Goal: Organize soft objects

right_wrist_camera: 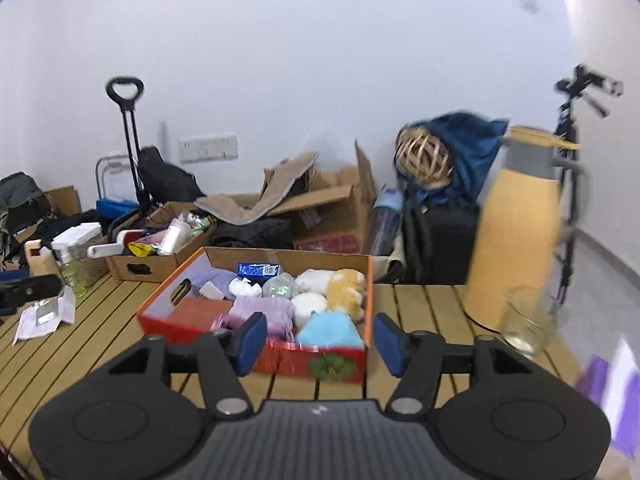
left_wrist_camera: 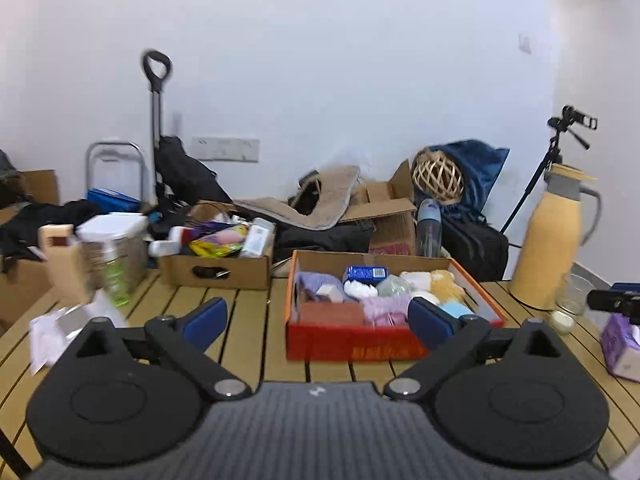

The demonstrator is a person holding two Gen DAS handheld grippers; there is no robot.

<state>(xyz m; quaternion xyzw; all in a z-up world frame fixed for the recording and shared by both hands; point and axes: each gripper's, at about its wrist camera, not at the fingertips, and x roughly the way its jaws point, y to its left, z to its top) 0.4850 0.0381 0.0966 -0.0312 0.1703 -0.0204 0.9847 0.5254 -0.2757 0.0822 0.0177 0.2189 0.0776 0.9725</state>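
A red and orange cardboard box [left_wrist_camera: 352,346] [right_wrist_camera: 280,360] stands on the slatted wooden table. It holds several soft things: purple cloth [right_wrist_camera: 262,312], a light blue plush [right_wrist_camera: 326,330], white and yellow plush toys [right_wrist_camera: 344,284], a white sock ball [left_wrist_camera: 360,290], a blue packet [left_wrist_camera: 366,273]. My left gripper [left_wrist_camera: 318,318] is open and empty, just in front of the box. My right gripper [right_wrist_camera: 320,338] is open and empty, its fingers at the box's near right corner.
A tall yellow thermos [left_wrist_camera: 550,240] [right_wrist_camera: 516,232] and a glass jar [right_wrist_camera: 526,322] stand to the right. A purple tissue pack [left_wrist_camera: 620,346] lies at far right. A brown box of clutter [left_wrist_camera: 216,264], a clear canister [left_wrist_camera: 114,252] and crumpled paper [right_wrist_camera: 44,316] are to the left.
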